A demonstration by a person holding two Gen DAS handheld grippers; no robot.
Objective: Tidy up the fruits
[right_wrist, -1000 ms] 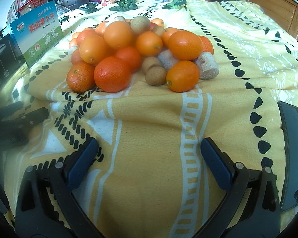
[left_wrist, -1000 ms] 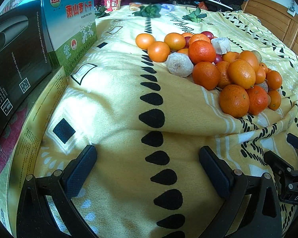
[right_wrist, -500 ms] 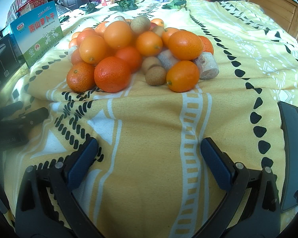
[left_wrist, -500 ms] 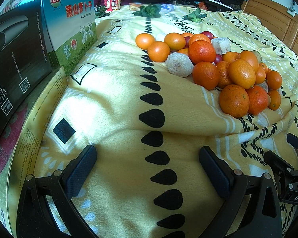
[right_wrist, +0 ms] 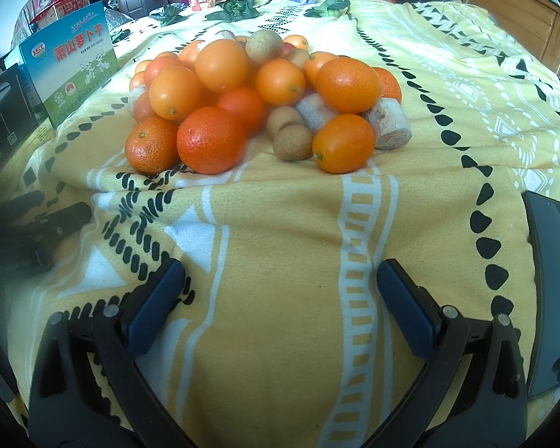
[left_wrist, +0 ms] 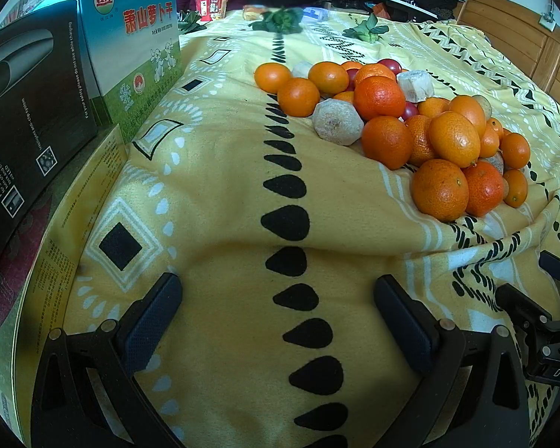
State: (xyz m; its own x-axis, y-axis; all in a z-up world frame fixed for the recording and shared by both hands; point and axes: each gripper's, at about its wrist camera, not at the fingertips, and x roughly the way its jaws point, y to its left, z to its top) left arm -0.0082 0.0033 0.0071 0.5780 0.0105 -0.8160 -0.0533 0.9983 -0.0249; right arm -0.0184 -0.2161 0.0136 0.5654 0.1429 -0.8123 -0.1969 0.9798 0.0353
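Ahead of right claw (right_wrist: 280,298): fruit pile (right_wrist: 250,100).

Soft cloth, waxy peel, matt plastic

The yellow blanket (left_wrist: 212,171) is a fuzzy, matt woven cloth with printed black and white patterns; the oranges (right_wrist: 211,140) piled on it have glossy, finely pitted peel, while the brown round fruits (right_wrist: 292,142) look dull and rough and the pale cut chunks (right_wrist: 388,127) fibrous and dry. Both the left gripper (left_wrist: 276,321) and the right gripper (right_wrist: 280,306) are matt black plastic with textured dark-blue pads (right_wrist: 401,308) and small metal rivets. The green-and-blue box (left_wrist: 130,48) is printed, slightly shiny cardboard; the black box (left_wrist: 30,112) satin card. The headboard (left_wrist: 522,44) is varnished wood
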